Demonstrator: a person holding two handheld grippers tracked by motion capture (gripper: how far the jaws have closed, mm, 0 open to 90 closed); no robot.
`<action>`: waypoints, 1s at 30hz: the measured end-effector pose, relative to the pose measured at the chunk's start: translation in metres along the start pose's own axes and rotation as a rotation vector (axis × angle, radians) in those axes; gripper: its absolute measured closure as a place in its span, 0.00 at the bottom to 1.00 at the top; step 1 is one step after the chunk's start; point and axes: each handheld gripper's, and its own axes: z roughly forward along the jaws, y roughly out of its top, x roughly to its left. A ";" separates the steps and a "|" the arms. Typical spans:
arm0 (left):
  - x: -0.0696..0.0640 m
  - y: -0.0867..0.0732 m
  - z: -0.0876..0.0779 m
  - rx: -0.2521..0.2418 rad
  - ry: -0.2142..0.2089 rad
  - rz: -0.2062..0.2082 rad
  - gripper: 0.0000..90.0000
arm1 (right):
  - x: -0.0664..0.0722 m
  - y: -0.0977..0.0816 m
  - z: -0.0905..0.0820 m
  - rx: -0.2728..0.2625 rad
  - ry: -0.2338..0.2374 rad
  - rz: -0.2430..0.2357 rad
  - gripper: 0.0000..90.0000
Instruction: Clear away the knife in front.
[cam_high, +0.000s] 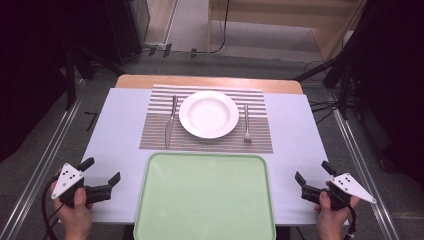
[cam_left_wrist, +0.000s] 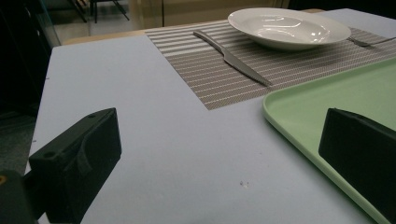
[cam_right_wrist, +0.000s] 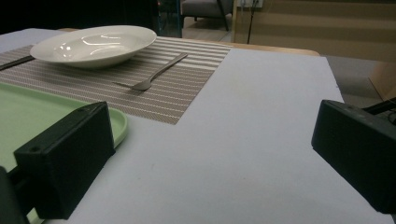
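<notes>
Nearest both claws: a pale green rectangular plastic tray (cam_high: 205, 197), bare, lying at the near edge of the light blue bench (cam_high: 295, 150), between the two hands. Just beyond the tray, a grey-and-white striped woven placemat (cam_high: 207, 142), carrying a white round deep plate (cam_high: 208, 114) in the middle. To the plate's left, a silver metal knife (cam_high: 170, 122); to its right, a silver metal fork (cam_high: 246, 124), both apart from the plate. Left claw (cam_high: 102, 172) wide open, gripping nothing, low over the bench beside the tray's left edge. Right claw (cam_high: 312, 172) likewise wide open and unloaded, beside the tray's right edge.
</notes>
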 end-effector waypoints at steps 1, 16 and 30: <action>0.000 0.001 0.000 -0.005 -0.001 -0.002 0.00 | 0.000 0.000 0.001 0.001 0.003 0.000 0.00; -0.024 0.026 0.005 0.012 -0.031 0.022 0.00 | 0.001 -0.003 0.005 0.006 -0.001 -0.014 0.00; -0.029 0.055 0.038 0.075 -0.069 0.017 0.00 | 0.004 -0.004 0.006 0.018 0.011 -0.012 0.00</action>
